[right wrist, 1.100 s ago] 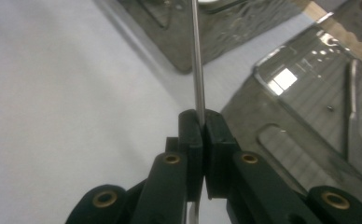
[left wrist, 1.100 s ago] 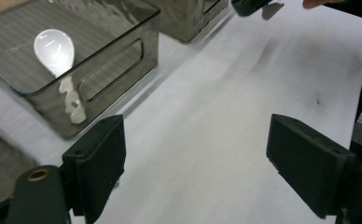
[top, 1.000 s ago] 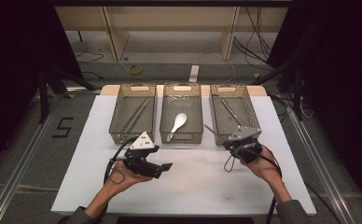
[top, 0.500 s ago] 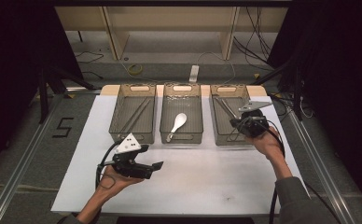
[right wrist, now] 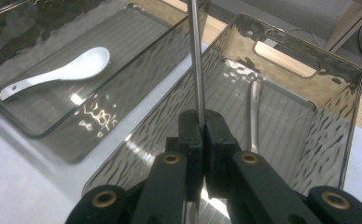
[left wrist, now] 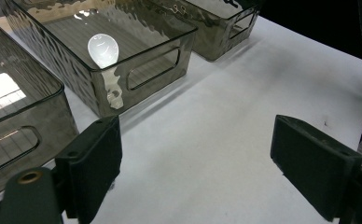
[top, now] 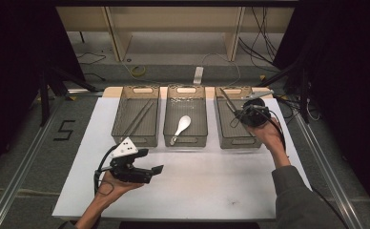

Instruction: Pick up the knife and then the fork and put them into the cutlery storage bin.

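right tongs (right wrist: pixel 202 128) clamp a thin metal rod (right wrist: pixel 195 60) — its top cut off; left tongs (left wrist: pixel 195 172) gape, empty.

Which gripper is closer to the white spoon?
Left, though not by much. The left gripper hovers open over the white table, just in front of the spoon bin. The right gripper is over the next bin, pinching a thin metal utensil.
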A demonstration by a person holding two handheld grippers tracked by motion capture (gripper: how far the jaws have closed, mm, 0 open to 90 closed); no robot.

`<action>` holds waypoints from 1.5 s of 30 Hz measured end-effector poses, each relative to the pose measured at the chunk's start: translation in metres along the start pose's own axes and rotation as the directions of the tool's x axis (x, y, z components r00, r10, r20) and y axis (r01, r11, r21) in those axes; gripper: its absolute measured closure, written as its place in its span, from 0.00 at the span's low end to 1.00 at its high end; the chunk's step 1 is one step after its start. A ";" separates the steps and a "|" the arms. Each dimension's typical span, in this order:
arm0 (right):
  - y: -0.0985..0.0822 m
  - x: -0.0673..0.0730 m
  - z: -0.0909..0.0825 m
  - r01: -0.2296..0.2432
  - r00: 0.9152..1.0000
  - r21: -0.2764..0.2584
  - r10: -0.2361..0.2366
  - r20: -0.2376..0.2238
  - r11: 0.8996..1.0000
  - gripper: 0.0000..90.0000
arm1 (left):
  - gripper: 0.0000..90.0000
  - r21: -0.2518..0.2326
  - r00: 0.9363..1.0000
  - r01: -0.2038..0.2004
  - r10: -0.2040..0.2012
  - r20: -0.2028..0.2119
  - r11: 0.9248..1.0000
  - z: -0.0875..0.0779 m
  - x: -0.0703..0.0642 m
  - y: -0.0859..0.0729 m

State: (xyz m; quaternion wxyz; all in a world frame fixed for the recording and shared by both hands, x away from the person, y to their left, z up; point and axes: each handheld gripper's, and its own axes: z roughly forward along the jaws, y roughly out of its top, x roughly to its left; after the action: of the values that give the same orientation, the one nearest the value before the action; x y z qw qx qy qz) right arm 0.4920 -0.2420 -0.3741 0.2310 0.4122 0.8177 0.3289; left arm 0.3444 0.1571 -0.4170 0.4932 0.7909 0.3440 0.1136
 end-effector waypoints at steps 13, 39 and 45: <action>0.011 -0.012 0.024 -0.053 0.998 0.050 0.052 0.029 0.997 0.97 | 0.18 -0.025 1.000 0.019 -0.020 -0.015 0.999 -0.002 0.002 0.001; -0.004 -0.018 0.059 -0.190 0.981 0.172 0.180 0.072 0.967 0.95 | 0.18 -0.037 0.999 0.032 -0.033 -0.028 0.999 -0.002 0.003 0.001; -0.003 -0.017 0.052 -0.201 0.980 0.136 0.199 0.032 0.970 0.69 | 0.18 -0.040 0.999 0.030 -0.031 -0.027 0.999 -0.003 0.003 0.001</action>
State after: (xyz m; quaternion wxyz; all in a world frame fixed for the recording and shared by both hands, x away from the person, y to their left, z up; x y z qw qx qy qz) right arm 0.5341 -0.2394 -0.4094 0.1748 0.5104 0.7907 0.2893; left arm 0.3453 0.1611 -0.4149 0.5058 0.7738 0.3606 0.1238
